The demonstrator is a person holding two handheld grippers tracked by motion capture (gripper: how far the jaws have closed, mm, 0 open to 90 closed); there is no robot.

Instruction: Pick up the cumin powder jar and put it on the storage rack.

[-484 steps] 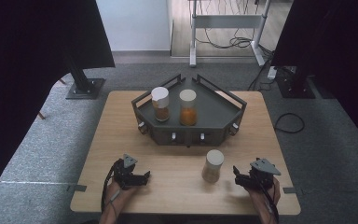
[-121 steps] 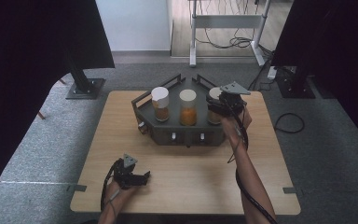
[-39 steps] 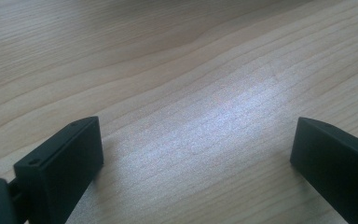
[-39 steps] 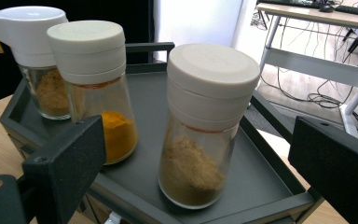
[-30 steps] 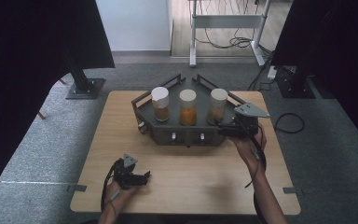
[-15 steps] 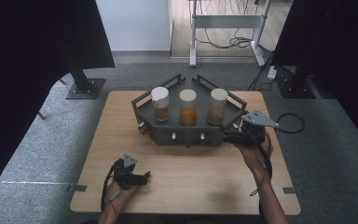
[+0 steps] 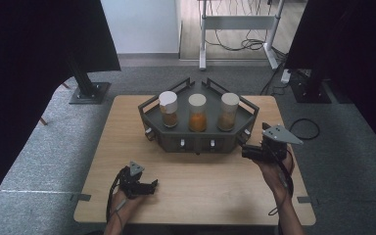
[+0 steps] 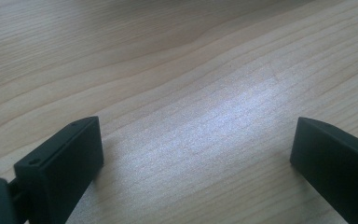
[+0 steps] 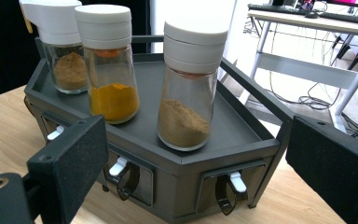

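At the light wooden tabletop [image 7: 215, 191], we see a dark six-sided rack [image 7: 198, 134] set at twelve o'clock, its raised rim apparently there to keep jars upright and in a row. Three white-capped spice jars stand on its deck: a brown one [image 7: 168, 108] at ten o'clock of the rack's middle, an orange one [image 7: 197, 112] at centre, and a tan one [image 7: 228, 110] at two o'clock, which we judge to be the jar in hand here. The right claw [image 7: 245, 151] sits just off the rack's four o'clock corner, level and aimed at the rack, its jaws wide but just narrowing, nothing between them. The left claw [image 7: 152, 186] rests at seven o'clock on the tabletop, jaws apart and empty, likely parked.
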